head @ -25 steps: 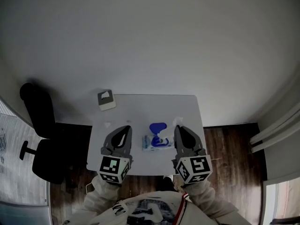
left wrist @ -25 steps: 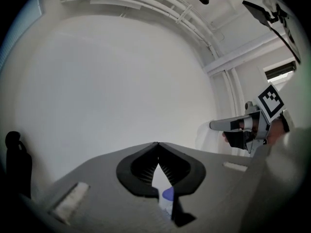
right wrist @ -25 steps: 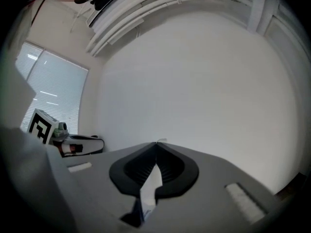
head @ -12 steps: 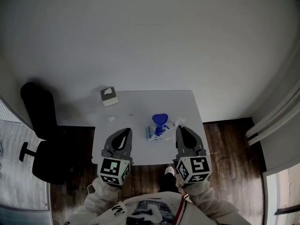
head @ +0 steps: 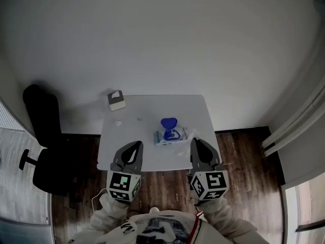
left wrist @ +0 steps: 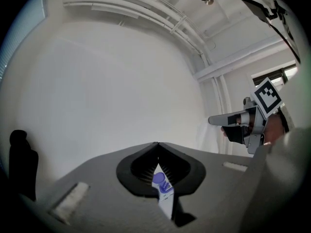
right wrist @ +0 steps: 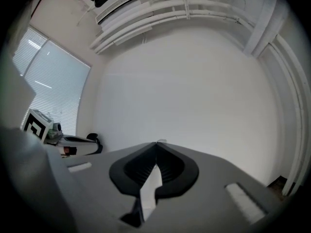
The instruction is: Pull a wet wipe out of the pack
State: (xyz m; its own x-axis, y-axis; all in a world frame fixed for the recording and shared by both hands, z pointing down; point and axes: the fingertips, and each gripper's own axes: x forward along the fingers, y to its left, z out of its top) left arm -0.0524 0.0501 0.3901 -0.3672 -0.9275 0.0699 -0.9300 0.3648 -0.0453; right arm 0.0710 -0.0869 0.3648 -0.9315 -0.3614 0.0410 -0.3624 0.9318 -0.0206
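Held left gripper [head: 136, 145] and right gripper [head: 196, 142] at 6 o'clock of the open-lidded pack [head: 171, 135], fingers closed on nothing; fitted pre-reach or post-pull.

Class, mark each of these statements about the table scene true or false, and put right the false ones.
1. The blue lid of the pack is open. True.
2. The left tool grips the pack. False: it is at the table's near edge, apart from the pack, with its jaws together on nothing.
3. A black chair stands left of the table. True.
4. The small box sits at the table's near right corner. False: it sits at the far left corner.
5. The right tool has its jaws wide apart. False: they are together.
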